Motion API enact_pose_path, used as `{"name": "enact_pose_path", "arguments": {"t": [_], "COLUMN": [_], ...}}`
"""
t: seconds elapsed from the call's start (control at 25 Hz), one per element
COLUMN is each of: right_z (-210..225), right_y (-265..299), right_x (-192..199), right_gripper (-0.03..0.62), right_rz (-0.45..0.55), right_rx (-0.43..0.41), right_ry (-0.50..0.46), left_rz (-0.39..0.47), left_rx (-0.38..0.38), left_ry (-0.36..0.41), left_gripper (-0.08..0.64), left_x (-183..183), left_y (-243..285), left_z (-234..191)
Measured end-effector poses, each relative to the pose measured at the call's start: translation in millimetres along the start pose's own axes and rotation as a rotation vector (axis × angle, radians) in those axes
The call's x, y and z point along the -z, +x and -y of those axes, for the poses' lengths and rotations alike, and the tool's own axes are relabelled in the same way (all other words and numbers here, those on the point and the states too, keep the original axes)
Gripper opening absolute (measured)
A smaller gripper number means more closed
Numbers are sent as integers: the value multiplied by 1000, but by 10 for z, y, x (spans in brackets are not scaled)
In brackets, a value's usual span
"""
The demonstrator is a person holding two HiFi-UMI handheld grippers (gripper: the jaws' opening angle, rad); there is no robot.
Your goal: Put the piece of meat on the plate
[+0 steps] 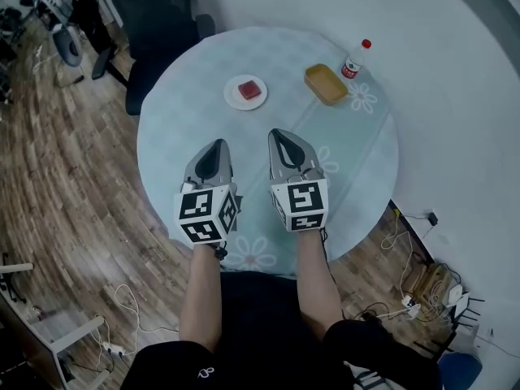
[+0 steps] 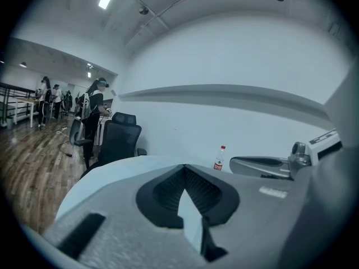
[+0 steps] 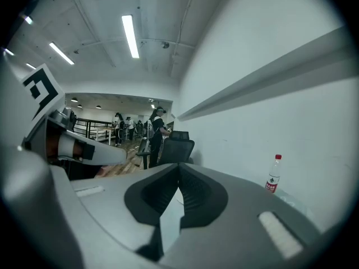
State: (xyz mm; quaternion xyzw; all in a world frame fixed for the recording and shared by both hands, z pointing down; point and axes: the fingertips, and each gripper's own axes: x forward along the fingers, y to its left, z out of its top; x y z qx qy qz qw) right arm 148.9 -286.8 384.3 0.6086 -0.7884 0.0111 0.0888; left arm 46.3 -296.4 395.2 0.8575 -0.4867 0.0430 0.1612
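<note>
A red piece of meat (image 1: 250,90) lies on a small white plate (image 1: 234,97) at the far middle of the round pale table (image 1: 357,161). Both grippers hover side by side over the near part of the table, well short of the plate and pointing toward it. My left gripper (image 1: 215,143) has its jaws together with nothing between them, and its tips (image 2: 184,166) meet in the left gripper view. My right gripper (image 1: 276,132) is likewise shut and empty, its tips (image 3: 178,166) closed. Plate and meat are hidden behind the jaws in both gripper views.
A yellow dish (image 1: 326,84) and a red-capped bottle (image 1: 355,58) stand at the table's far right, near the white wall. A black office chair (image 1: 154,23) is at the far left edge. Cables (image 1: 410,291) lie on the wooden floor. People stand far off (image 2: 95,111).
</note>
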Motion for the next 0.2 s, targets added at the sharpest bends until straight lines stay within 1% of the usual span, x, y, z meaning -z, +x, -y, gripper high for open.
{"name": "enact_pose_path", "arguments": {"t": [0.08, 0.2], "right_z": [61, 113], "right_y": [8, 26], "right_x": [-11, -62], "right_gripper": [6, 6], "right_rz": [1, 9], "right_rx": [0, -9], "right_ry": [10, 19], "left_rz": [-8, -33], "left_rx": [8, 22], "left_ry": [11, 5], "left_gripper": [-5, -5], "left_x": [-4, 16], "left_y": [54, 152], "left_z": [52, 119]}}
